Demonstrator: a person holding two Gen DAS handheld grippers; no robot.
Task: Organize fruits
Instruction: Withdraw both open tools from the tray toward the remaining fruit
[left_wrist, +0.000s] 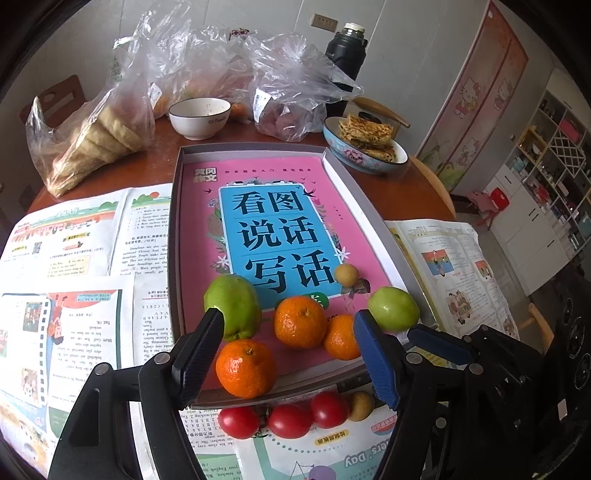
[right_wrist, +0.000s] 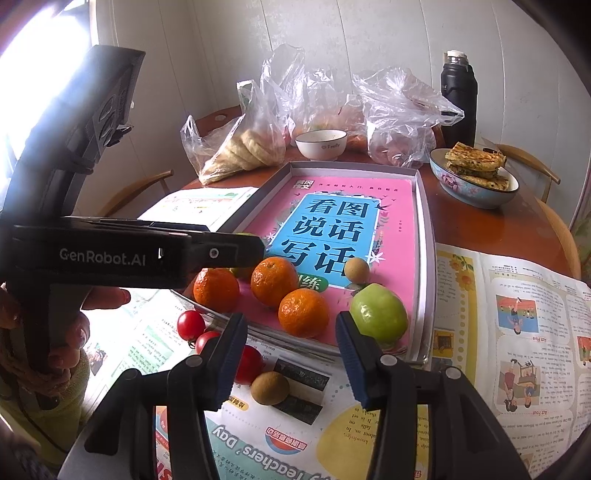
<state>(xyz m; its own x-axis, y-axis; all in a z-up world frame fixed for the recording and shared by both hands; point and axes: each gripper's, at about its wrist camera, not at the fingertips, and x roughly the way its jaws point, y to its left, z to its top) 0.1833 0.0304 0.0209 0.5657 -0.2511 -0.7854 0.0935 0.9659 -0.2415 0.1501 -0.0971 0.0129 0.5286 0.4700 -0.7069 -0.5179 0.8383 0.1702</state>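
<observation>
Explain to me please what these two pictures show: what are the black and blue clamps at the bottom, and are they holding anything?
They are hand-held tools, not a robot: a person holds one gripper in each hand, each with a camera looking along its fingers. One picture comes from the left gripper, the other from the right gripper. Both are open and hold nothing. On the table, a shallow box with a pink book inside carries three oranges, two green fruits and a small brown one. Three tomatoes and another brown fruit lie outside on papers.
</observation>
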